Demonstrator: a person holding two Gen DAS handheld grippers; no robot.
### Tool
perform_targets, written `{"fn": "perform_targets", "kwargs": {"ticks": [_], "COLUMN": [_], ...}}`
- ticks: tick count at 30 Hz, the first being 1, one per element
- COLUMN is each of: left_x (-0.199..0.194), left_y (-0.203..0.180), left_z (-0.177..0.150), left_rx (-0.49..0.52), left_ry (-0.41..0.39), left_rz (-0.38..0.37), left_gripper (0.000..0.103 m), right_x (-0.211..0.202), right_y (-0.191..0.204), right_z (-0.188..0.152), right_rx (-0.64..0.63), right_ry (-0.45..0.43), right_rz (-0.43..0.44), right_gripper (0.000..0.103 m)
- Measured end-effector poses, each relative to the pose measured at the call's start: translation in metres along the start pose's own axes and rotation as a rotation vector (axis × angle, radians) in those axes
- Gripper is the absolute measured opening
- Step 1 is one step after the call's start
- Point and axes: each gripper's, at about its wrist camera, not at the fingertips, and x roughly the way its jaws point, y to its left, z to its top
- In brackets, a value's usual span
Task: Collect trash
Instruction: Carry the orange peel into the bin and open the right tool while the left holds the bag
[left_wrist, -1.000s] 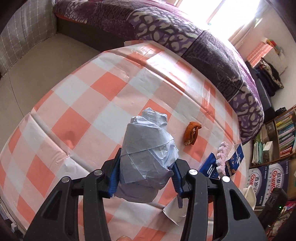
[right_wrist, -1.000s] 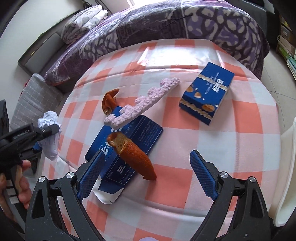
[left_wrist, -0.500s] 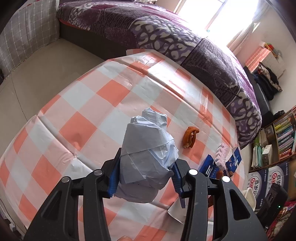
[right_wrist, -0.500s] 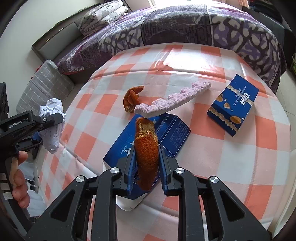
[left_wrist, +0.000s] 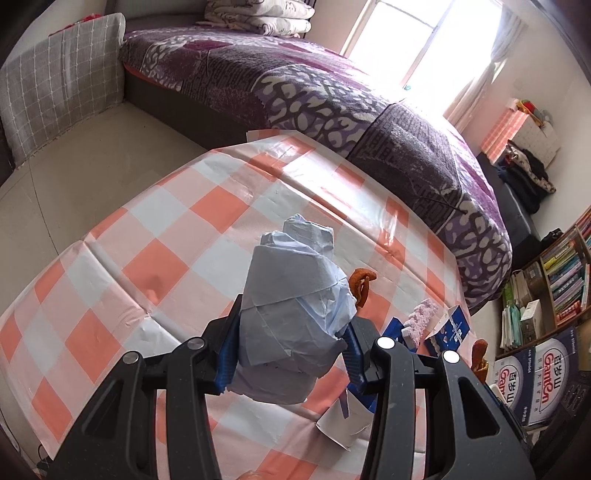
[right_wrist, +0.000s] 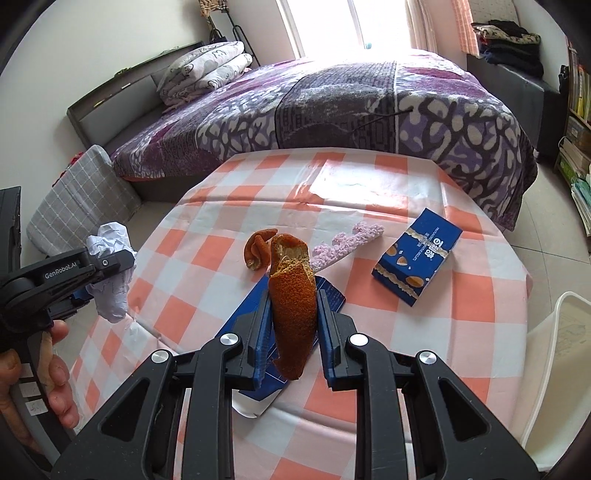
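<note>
Left wrist view: left gripper (left_wrist: 291, 354) angled steeply down over checked tablecloth (left_wrist: 166, 229), jaws about half apart and pressed against both flanks of crumpled pale-blue paper wad (left_wrist: 295, 314), wad lifted clear of cloth and filling centre of frame. Just past wad at 1 o'clock, curled orange peel (left_wrist: 362, 286) on cloth. At 3 o'clock, pink fuzzy strip (left_wrist: 419, 319) beside opened blue carton (left_wrist: 450, 326); white flap of flattened blue box (left_wrist: 341, 430) at 5 o'clock behind right finger. Second strip of peel (left_wrist: 480, 360) seen at far 3 o'clock, off the table. Purple patterned bed (left_wrist: 332, 99) across 12 to 2 o'clock. Right wrist view: right gripper (right_wrist: 293, 325) tipped down, jaws drawn narrow, having closed moments ago, clamped on long orange peel strip (right_wrist: 293, 310) standing upright between blue pads, raised above flattened blue box (right_wrist: 332, 293). Curled orange peel (right_wrist: 258, 247) at 11 o'clock on cloth, pink fuzzy strip (right_wrist: 347, 243) at 1 o'clock, closed blue biscuit box (right_wrist: 417, 262) at 2 o'clock. White bin rim (right_wrist: 554, 354) at 4 o'clock off table edge; contents hidden. At 9 o'clock, left gripper (right_wrist: 107, 275) carrying paper wad (right_wrist: 110, 266), gripped by bare hand (right_wrist: 33, 373) at 8 o'clock.
</note>
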Motion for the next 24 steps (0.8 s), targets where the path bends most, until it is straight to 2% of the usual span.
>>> {"fn": "perform_targets", "kwargs": {"ticks": [10, 24], "left_x": [-0.002, 0.009], "left_y": [-0.031, -0.067], "left_z": [-0.02, -0.045], "left_rx": [0.088, 0.16], "left_ry": [-0.007, 0.017], "left_rz": [0.0, 0.009], "left_gripper": [0.047, 0.047], "right_x": [-0.03, -0.055], "right_y": [-0.032, -0.101], "right_z": [0.003, -0.007], "right_rx": [0.064, 0.203], "right_ry": [-0.056, -0.097], "right_rz": [-0.038, -0.091], "right_gripper": [0.022, 0.022]}}
